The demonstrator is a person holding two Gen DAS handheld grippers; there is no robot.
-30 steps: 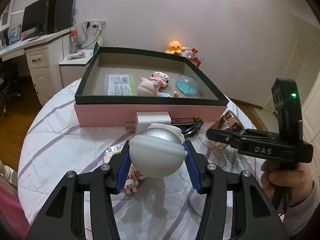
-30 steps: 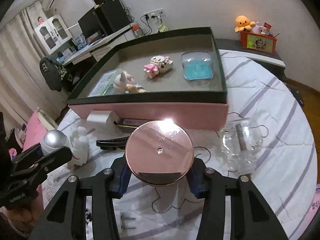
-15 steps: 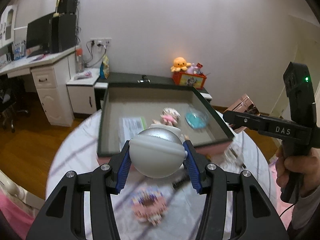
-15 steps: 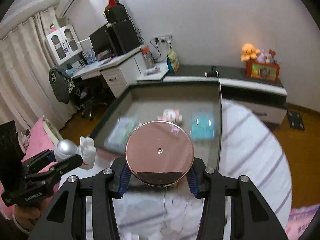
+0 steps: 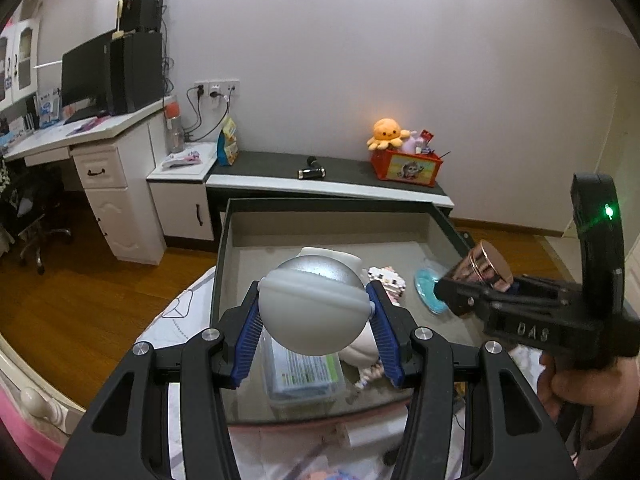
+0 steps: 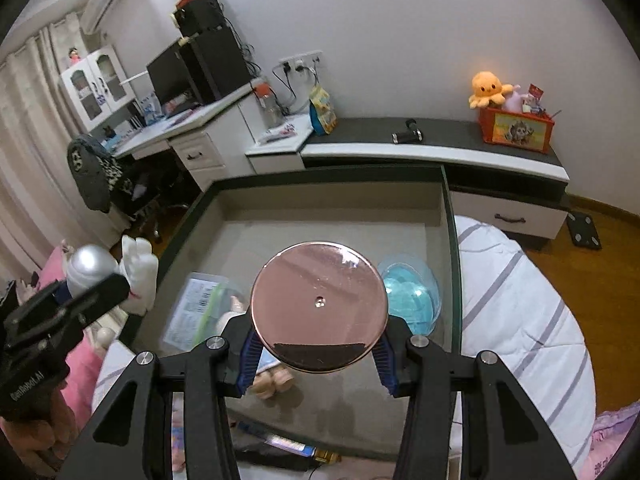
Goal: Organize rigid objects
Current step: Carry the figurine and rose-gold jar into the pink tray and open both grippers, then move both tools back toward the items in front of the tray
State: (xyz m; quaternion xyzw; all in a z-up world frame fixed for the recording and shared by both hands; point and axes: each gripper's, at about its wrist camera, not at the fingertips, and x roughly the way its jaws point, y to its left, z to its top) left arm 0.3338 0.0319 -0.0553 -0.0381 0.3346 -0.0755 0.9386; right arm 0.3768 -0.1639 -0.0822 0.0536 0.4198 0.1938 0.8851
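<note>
Between the blue pads of our left gripper [image 5: 314, 322] we pinch a white astronaut figure [image 5: 316, 308] by its round helmet, whose top is silver-grey above a pale band; its white body hangs beyond the jaws. From the right wrist view the same figure [image 6: 120, 268] shows at the left, its white hand raised. Our right gripper [image 6: 318, 354] is pressed onto a round rose-gold tin [image 6: 319, 307], whose mirror-like lid faces the camera with a small dot at its centre and a dark patch along the lower edge. In the left wrist view the tin [image 5: 486, 266] sits sideways in the other tool, held by a hand [image 5: 580, 384].

Both held things hang above a shallow box [image 6: 448, 216] with a dark green rim, grey floor and pink outer wall. Under the astronaut lies a clear case with a green-edged label [image 5: 306, 372]; beside it are a small brick-built figure [image 5: 386, 278] and a blue transparent dish [image 6: 410, 294]. A little pale doll [image 6: 272, 380] lies under the tin.

Beneath the box is a bed with a white quilt striped in lilac [image 6: 520, 312]. Beyond stand a low dark-topped cabinet [image 6: 440, 140] carrying an orange octopus plush [image 6: 486, 88] on a red box, a white desk [image 5: 100, 140] with a monitor, and a wooden floor [image 5: 100, 300].
</note>
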